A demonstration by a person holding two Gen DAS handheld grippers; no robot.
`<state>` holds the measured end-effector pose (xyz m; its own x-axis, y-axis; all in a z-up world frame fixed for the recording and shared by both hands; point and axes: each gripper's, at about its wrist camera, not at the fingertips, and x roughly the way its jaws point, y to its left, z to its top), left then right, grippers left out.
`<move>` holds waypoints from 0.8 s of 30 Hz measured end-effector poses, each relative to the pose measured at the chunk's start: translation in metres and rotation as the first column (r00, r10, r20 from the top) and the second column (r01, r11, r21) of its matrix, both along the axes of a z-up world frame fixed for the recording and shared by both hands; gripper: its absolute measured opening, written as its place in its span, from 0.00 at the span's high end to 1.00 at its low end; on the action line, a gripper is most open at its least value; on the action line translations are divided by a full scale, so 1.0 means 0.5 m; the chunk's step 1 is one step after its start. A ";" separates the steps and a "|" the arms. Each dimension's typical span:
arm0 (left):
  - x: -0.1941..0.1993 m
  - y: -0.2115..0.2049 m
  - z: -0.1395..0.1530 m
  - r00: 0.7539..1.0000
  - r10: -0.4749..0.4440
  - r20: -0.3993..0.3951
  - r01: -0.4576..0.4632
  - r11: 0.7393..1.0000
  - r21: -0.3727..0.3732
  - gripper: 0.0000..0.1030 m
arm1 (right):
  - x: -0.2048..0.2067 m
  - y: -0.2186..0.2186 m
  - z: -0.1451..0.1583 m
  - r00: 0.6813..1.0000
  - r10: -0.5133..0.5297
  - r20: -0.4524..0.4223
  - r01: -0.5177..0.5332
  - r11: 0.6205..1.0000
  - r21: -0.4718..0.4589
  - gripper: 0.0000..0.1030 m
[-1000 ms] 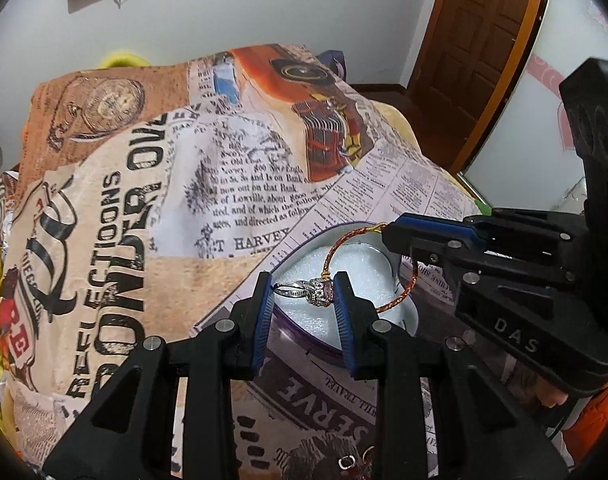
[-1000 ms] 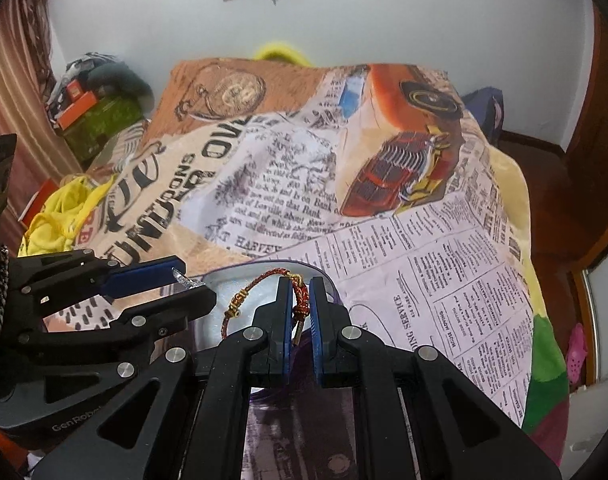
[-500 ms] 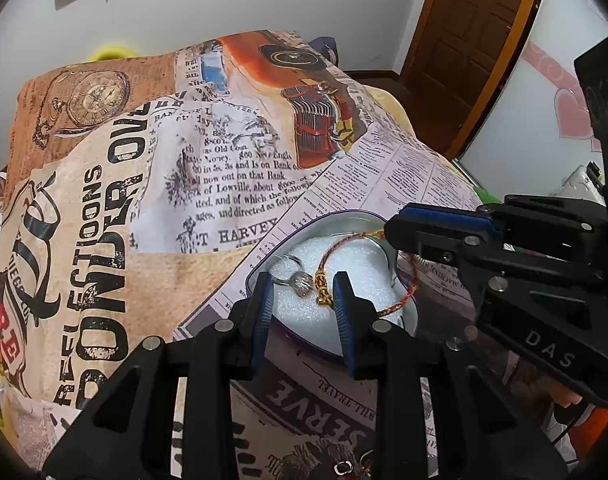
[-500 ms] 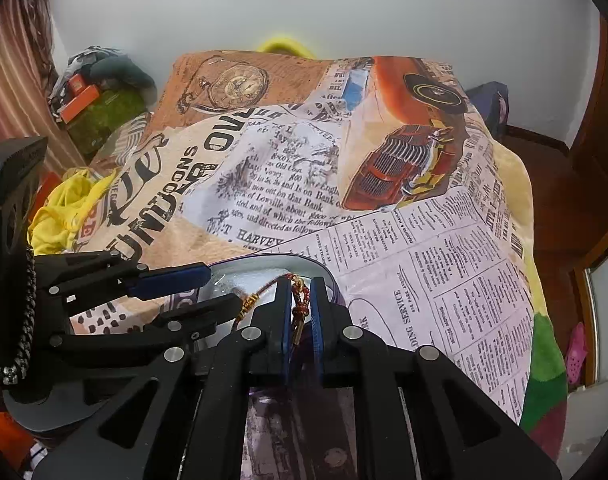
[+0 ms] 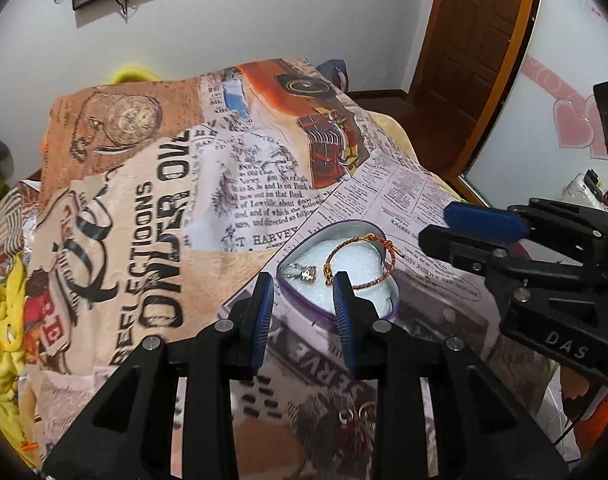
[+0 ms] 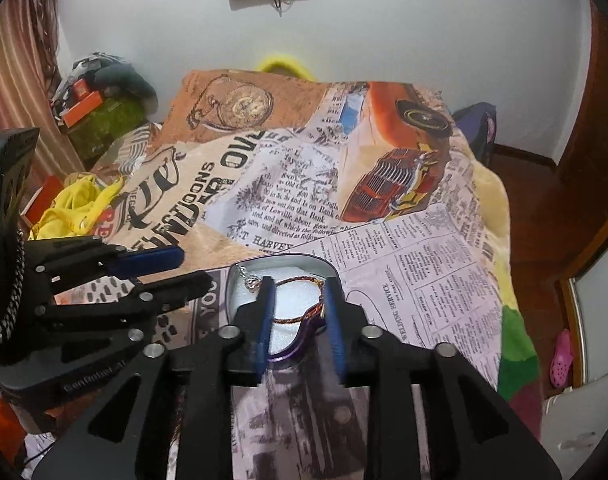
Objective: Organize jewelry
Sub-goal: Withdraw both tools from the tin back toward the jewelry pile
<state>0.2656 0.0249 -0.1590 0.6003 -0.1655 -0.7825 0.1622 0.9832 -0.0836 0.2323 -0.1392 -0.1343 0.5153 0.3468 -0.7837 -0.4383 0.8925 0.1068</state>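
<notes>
Now both fingers (image 5: pixel 263 300) apart, empty.

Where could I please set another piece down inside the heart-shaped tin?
Free: the white foam inside the bracelet loop and near the tin's point. Crowded: the lobe holding the ring. Both grippers, left and right, hover open at its near edge.

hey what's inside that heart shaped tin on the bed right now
Inside the heart-shaped tin: a white foam pad, a silver ring with a stone and a red-and-gold cord bracelet, partly draped over the rim. Whatever lies under the foam is hidden.
</notes>
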 end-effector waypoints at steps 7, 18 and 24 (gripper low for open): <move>-0.066 0.010 0.039 1.000 0.013 0.020 -0.013 1.000 0.002 0.66 | -0.046 -0.005 0.037 0.999 -0.018 0.043 0.018 1.000 -0.014 0.70; -0.152 0.016 0.042 1.000 0.026 0.015 -0.026 1.000 0.015 0.57 | -0.124 -0.003 0.051 0.997 -0.018 0.077 0.021 0.999 -0.039 0.57; -0.181 0.024 0.009 0.999 0.025 -0.031 -0.025 1.000 0.010 0.57 | -0.146 -0.001 0.019 0.999 -0.014 0.046 0.017 0.998 -0.054 0.57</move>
<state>0.1751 0.0367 -0.1545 0.5794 -0.1430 -0.8024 0.1348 0.9877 -0.0787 0.1594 -0.1398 -0.1246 0.5555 0.2963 -0.7769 -0.4278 0.9031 0.0385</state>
